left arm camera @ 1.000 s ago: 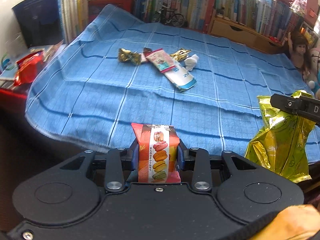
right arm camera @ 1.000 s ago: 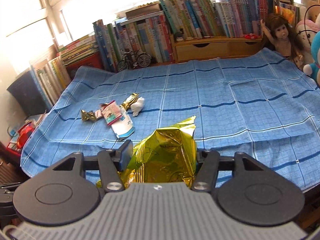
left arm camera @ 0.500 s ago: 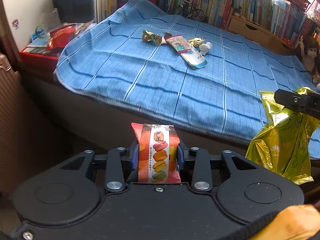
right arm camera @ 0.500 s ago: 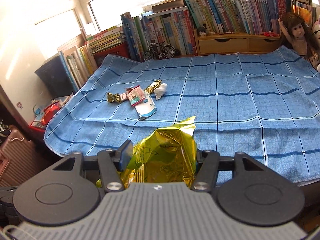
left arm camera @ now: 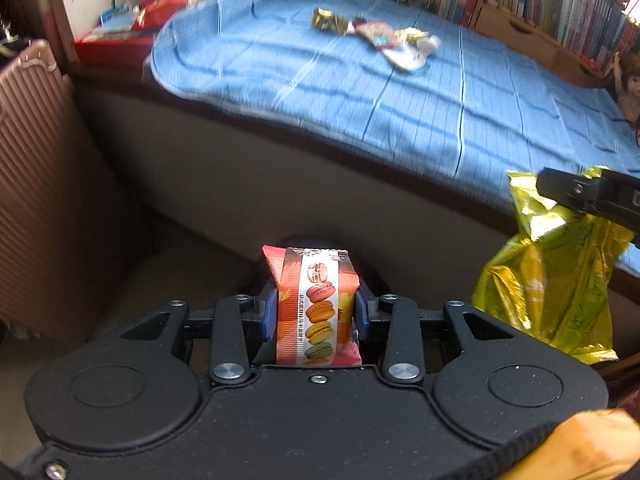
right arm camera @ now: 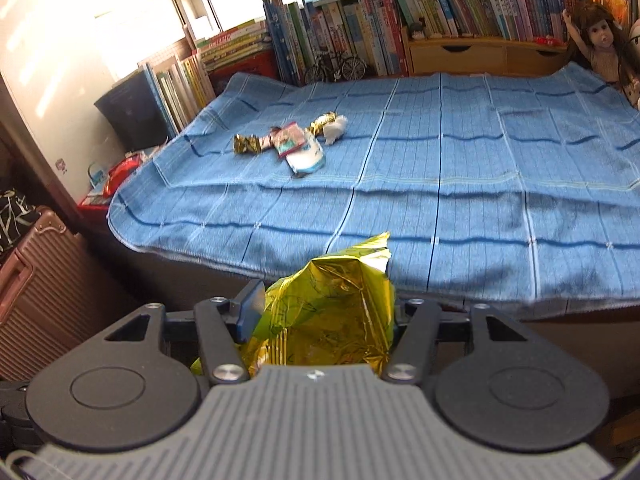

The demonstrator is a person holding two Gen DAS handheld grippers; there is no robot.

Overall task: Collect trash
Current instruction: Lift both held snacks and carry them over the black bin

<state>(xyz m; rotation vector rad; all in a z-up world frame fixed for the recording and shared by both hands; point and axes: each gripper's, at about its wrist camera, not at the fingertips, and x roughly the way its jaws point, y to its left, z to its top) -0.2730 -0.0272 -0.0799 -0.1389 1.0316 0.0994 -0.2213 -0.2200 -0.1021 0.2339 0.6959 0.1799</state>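
Observation:
My left gripper (left arm camera: 316, 312) is shut on an orange-red macaron snack packet (left arm camera: 316, 296) that stands upright between its pads, over the floor in front of the bed. My right gripper (right arm camera: 324, 312) is shut on a crumpled yellow-gold foil bag (right arm camera: 332, 308). The left wrist view shows that bag (left arm camera: 552, 276) hanging from one black finger (left arm camera: 580, 194) at the right. On the blue checked blanket (right arm camera: 460, 184) lies a cluster of trash: a gold wrapper (right arm camera: 246, 144), a pink packet (right arm camera: 290, 140), a white-and-blue pouch (right arm camera: 308, 158) and a white crumpled tissue (right arm camera: 336, 130).
A brown ribbed suitcase (left arm camera: 48, 200) stands on the floor left of the bed. Books (right arm camera: 360, 20) line the far side, with a toy bicycle (right arm camera: 336, 68) and a doll (right arm camera: 604, 44). Red items (left arm camera: 132, 20) sit on a low surface by the bed's left corner.
Both views have drawn back from the bed and dipped. The bed's front edge, the floor and the suitcase have come into view. Both grips are unchanged.

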